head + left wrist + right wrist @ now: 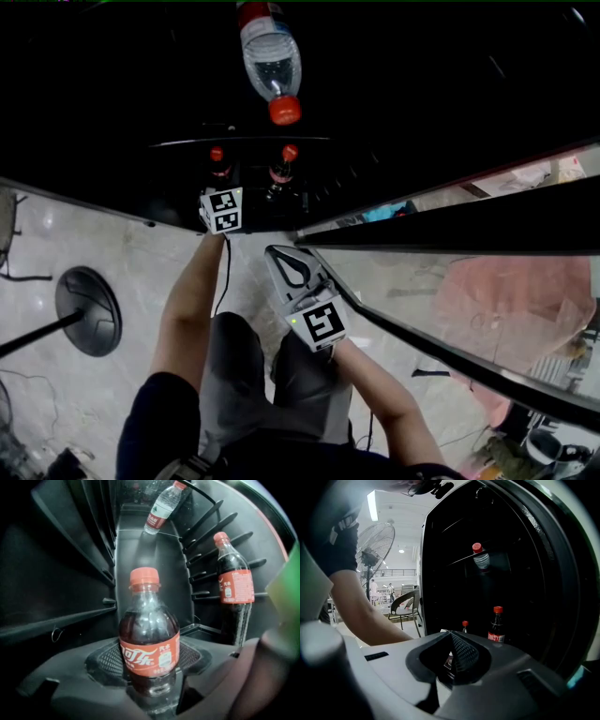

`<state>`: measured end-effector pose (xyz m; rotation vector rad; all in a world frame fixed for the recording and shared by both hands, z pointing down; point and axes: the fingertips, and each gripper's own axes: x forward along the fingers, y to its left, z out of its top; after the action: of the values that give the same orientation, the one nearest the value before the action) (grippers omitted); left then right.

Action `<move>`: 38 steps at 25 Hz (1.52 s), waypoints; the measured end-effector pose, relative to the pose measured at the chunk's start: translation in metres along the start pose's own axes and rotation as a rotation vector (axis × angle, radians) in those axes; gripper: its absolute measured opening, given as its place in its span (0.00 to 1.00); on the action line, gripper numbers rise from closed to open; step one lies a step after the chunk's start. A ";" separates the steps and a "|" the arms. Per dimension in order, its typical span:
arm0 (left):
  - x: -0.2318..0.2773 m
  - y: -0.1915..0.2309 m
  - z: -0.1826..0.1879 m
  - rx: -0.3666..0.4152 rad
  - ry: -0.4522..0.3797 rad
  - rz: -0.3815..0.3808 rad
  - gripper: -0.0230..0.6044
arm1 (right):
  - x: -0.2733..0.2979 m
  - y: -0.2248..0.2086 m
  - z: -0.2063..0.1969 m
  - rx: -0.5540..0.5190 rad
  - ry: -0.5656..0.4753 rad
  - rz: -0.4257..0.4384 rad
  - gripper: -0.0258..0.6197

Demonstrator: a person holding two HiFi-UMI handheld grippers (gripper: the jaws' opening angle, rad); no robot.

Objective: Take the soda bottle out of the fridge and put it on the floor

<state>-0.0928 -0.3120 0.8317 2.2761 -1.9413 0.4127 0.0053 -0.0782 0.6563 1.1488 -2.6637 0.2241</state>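
Note:
A small cola bottle (pixel 149 644) with a red cap and red label stands on the dark fridge floor between the jaws of my left gripper (pixel 149 667). Both meshed pads (pixel 108 660) lie against its sides. In the head view the left gripper (pixel 223 210) reaches into the open fridge, just below the bottle's red cap (pixel 217 155). A taller cola bottle (pixel 236 592) stands to the right, apart from the jaws. My right gripper (pixel 292 267) hangs outside the fridge over the floor. Its jaws are shut with nothing between them.
A clear water bottle (pixel 272 66) lies tilted on the upper fridge shelf. The open glass fridge door (pixel 450 234) stands at the right. A round fan base (pixel 89 309) and cables lie on the marble floor at left. A chair (pixel 405 604) stands beyond the person's arm.

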 end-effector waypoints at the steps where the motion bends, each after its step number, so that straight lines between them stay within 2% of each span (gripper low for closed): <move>1: -0.001 0.000 0.000 -0.001 0.000 -0.001 0.55 | 0.000 -0.001 0.001 0.003 -0.001 -0.002 0.07; 12: -0.039 -0.008 0.015 0.029 -0.023 -0.049 0.55 | -0.010 0.000 0.008 -0.001 0.006 -0.003 0.07; 18: -0.077 -0.022 0.019 0.084 -0.043 -0.133 0.55 | -0.015 0.004 0.008 0.000 0.014 0.005 0.07; 25: -0.110 -0.030 0.011 0.066 -0.054 -0.197 0.55 | -0.018 0.003 -0.002 -0.008 0.028 0.000 0.07; 30: -0.133 -0.044 0.014 0.086 -0.074 -0.266 0.55 | -0.019 0.001 -0.008 -0.018 0.041 0.009 0.07; 38: -0.179 -0.054 -0.013 0.114 -0.037 -0.353 0.55 | -0.021 -0.001 -0.014 -0.018 0.059 0.024 0.07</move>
<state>-0.0664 -0.1299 0.7977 2.6459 -1.5164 0.4504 0.0218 -0.0611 0.6638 1.0878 -2.6241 0.2337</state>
